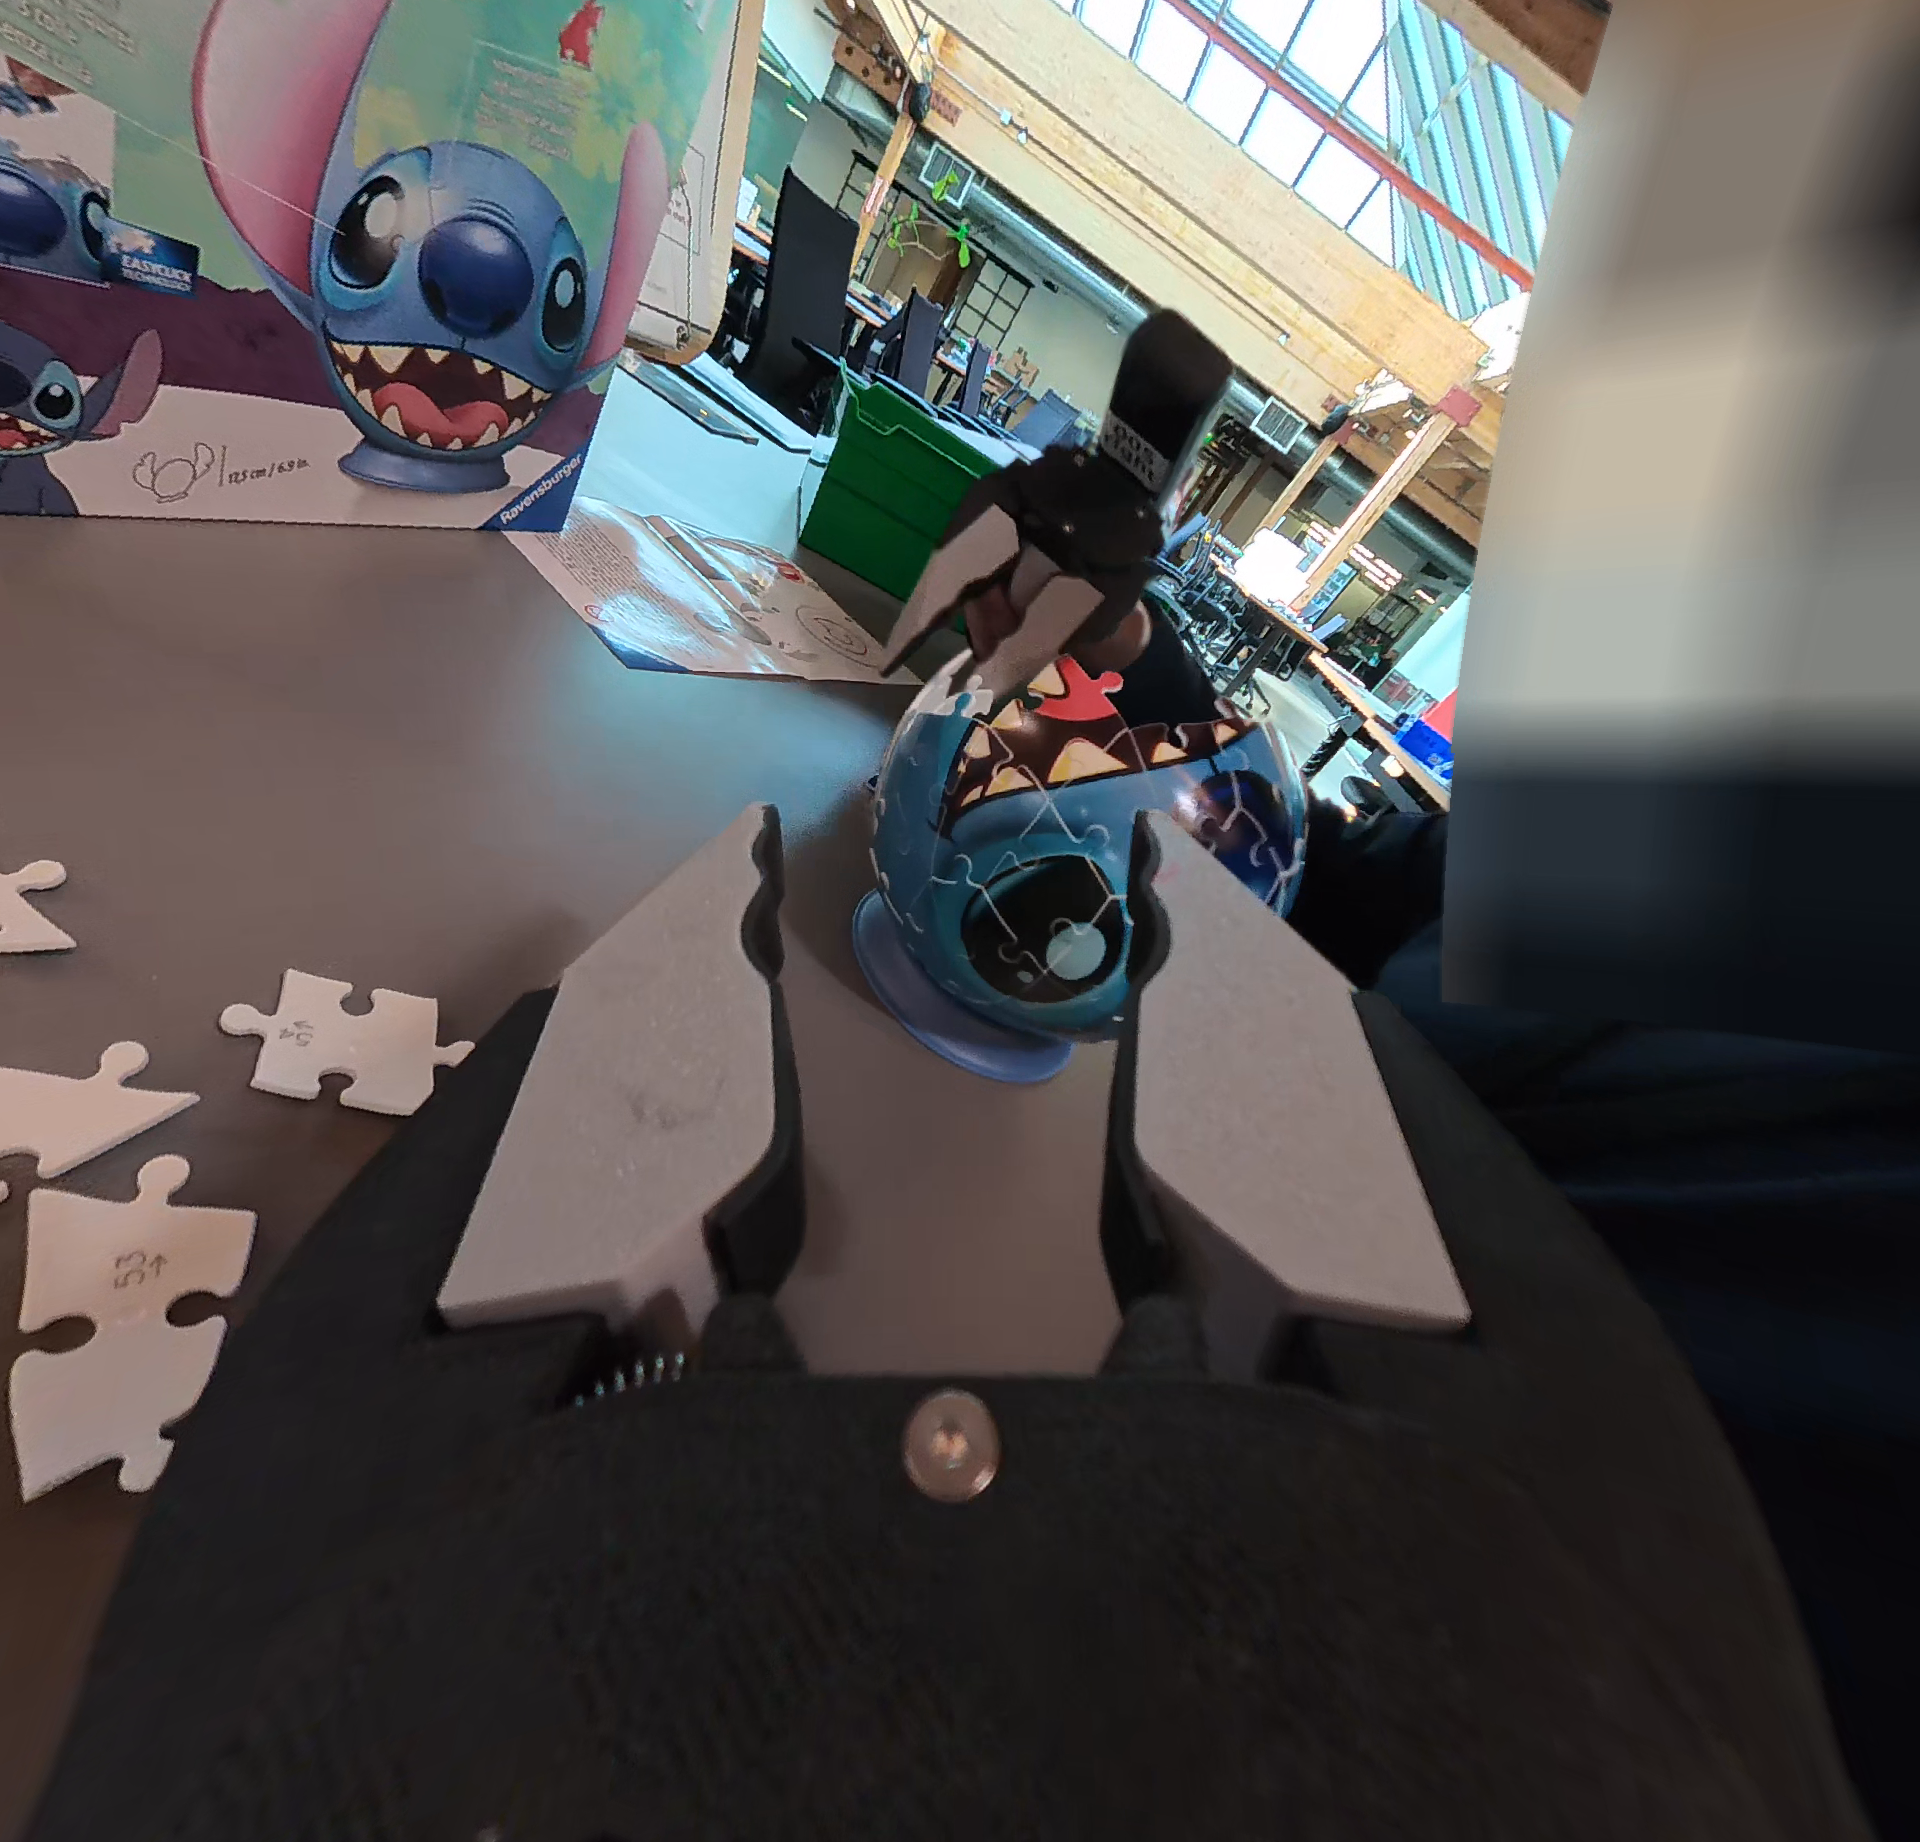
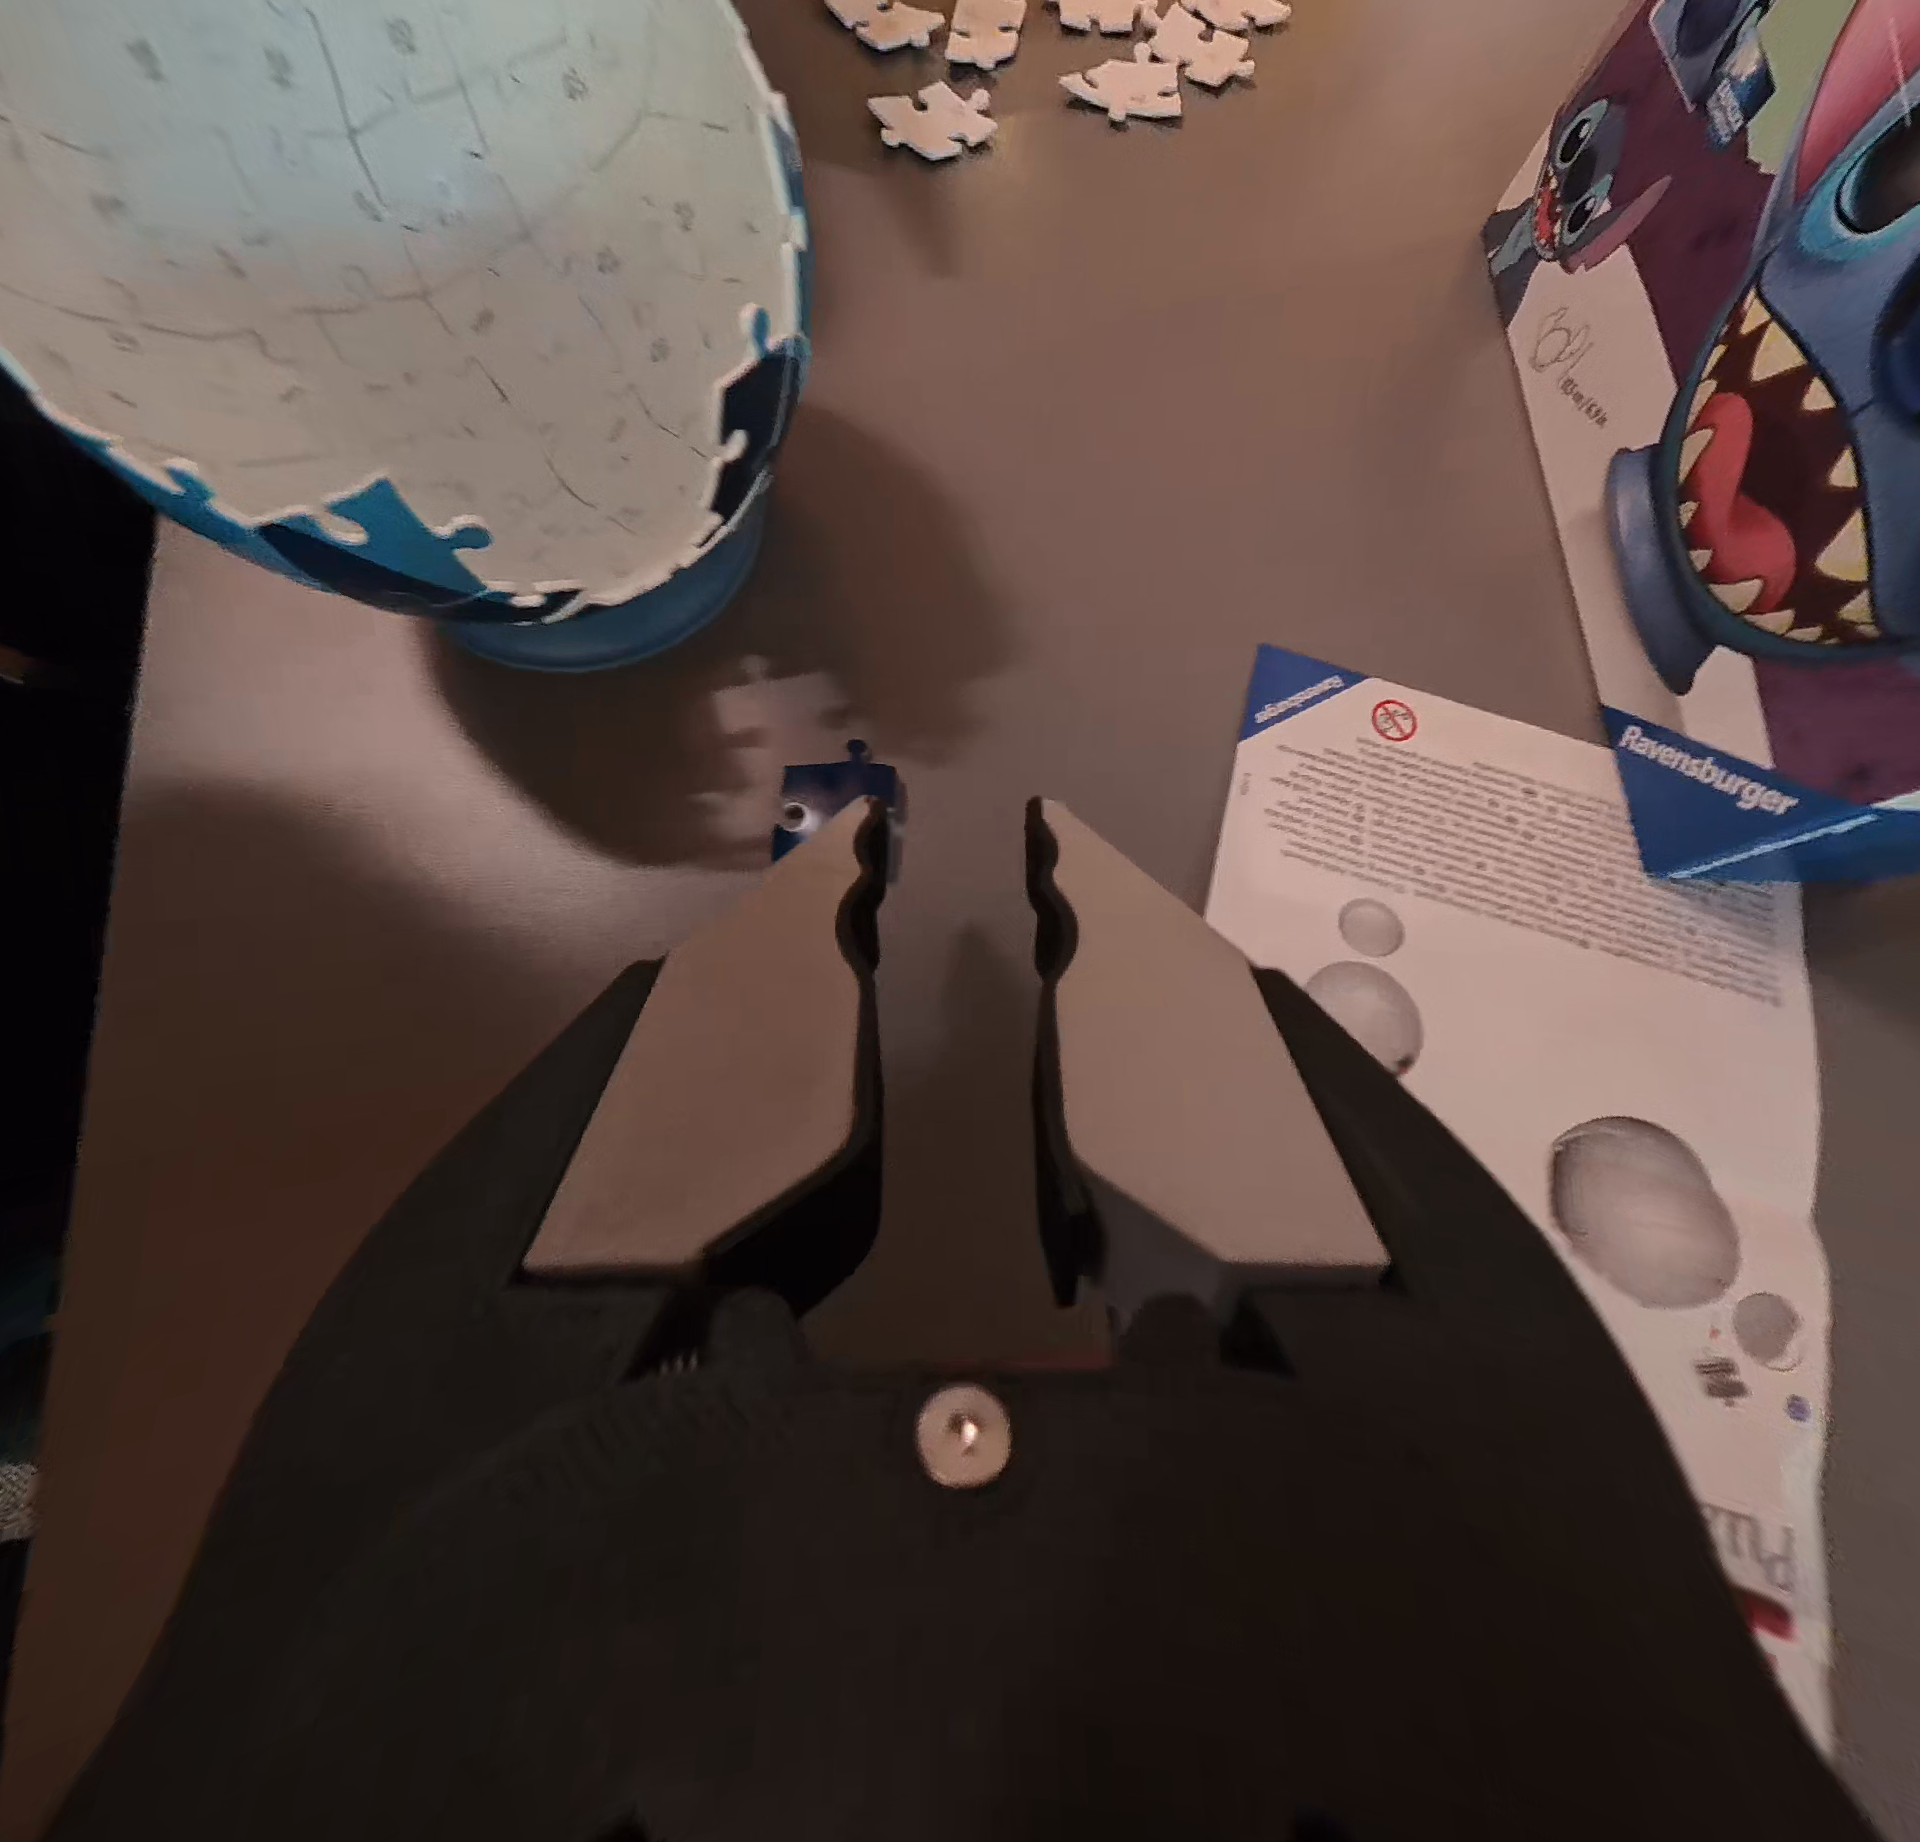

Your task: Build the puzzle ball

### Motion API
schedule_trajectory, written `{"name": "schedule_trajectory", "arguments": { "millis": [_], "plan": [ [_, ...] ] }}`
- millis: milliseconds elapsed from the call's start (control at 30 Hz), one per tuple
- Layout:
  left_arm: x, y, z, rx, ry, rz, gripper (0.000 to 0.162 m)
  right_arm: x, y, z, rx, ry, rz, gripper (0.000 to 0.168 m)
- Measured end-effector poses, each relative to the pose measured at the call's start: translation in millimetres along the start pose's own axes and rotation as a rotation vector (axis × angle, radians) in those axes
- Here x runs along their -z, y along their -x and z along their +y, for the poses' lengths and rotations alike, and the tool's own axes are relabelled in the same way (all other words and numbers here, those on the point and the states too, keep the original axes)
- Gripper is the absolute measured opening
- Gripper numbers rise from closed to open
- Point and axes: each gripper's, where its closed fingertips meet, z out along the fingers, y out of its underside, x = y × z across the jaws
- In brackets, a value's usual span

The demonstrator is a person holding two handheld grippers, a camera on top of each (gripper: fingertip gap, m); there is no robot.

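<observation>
The partly built puzzle ball (image 1: 1039,857) sits on its blue stand (image 1: 935,1023) on the grey table; its top is open. My left gripper (image 1: 956,821) is open and empty just short of the ball, with no pad pressing on it. My right gripper (image 1: 945,670) hovers over the ball's open rim. In the right wrist view the ball's white inside (image 2: 364,234) fills the upper left. My right gripper (image 2: 954,810) is open with nothing between its pads. A dark blue piece (image 2: 821,805) lies on the table by its left fingertip, beside a blurred white piece (image 2: 769,712).
Several white face-down pieces (image 2: 1060,36) lie farther off; others (image 1: 343,1039) lie left of my left gripper. The puzzle box (image 1: 312,234) stands behind, and it also shows in the right wrist view (image 2: 1714,338). A leaflet (image 2: 1507,961) lies flat beside it. A person's dark clothing (image 1: 1662,1169) is at the right. The gap from one gripper's tips to the other's is roughly 20 centimetres.
</observation>
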Motion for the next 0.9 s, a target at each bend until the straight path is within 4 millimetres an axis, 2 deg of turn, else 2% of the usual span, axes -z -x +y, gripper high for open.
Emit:
{"name": "schedule_trajectory", "arguments": {
  "millis": [133, 267, 333, 433, 633, 900],
  "plan": [
    [0, -1, 0, -0.017, -0.004, -0.005, 0.062, -11, 23, 7, 0.014, 0.019, -0.006, 0.029],
    [-1, -2, 1, -0.035, 0.005, -0.013, 0.062, -24, 26, 19, 0.068, 0.086, 0.046, 0.034],
    [-1, -3, 2, -0.038, 0.006, -0.014, 0.062, -28, 27, 18, 0.058, 0.084, 0.034, 0.034],
    [-1, -2, 2, -0.032, 0.007, -0.012, 0.062, -31, 29, 17, 0.048, 0.066, 0.011, 0.024],
    [0, -3, 1, -0.038, 0.001, -0.015, 0.062, -30, 25, 16, 0.074, 0.043, 0.058, 0.024],
    [-4, -13, 8, -0.213, 0.037, -0.070, 0.061, -9, 2, -5, -0.109, -0.124, 0.086, 0.023]
  ]
}}
